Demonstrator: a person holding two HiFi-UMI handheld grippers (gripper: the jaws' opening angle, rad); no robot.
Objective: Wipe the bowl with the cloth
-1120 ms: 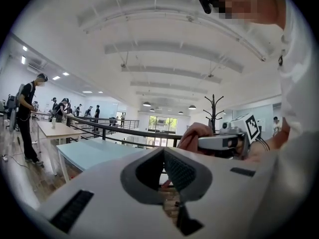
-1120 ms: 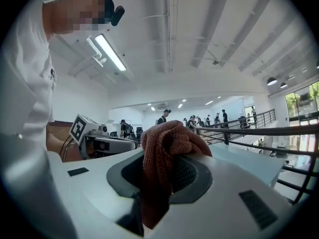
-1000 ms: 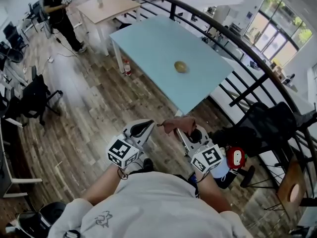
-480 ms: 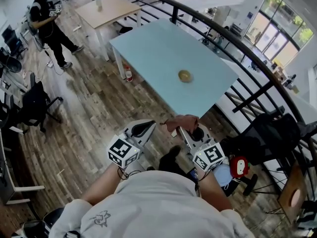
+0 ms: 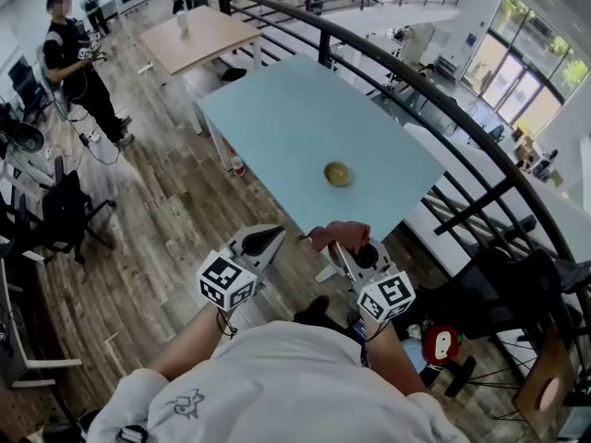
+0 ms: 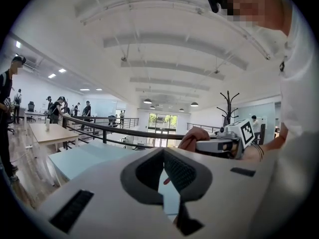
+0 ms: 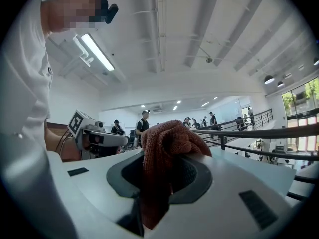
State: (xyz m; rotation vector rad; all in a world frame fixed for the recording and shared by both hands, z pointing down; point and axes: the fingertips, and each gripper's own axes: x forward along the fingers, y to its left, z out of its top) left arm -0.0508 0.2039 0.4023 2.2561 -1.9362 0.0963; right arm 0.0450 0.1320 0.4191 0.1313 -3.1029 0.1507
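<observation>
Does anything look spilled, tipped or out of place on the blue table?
Nothing stands out. The bowl sits upright, alone on the table, with no spill visible. The cloth is bunched in the right gripper.

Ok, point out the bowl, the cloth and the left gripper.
bowl (image 5: 338,173): head view, the middle of its hollow.
cloth (image 7: 167,139): right gripper view, the bunched fold above the jaws clamping it.
left gripper (image 5: 275,236): head view, the tip of its closed jaws.
</observation>
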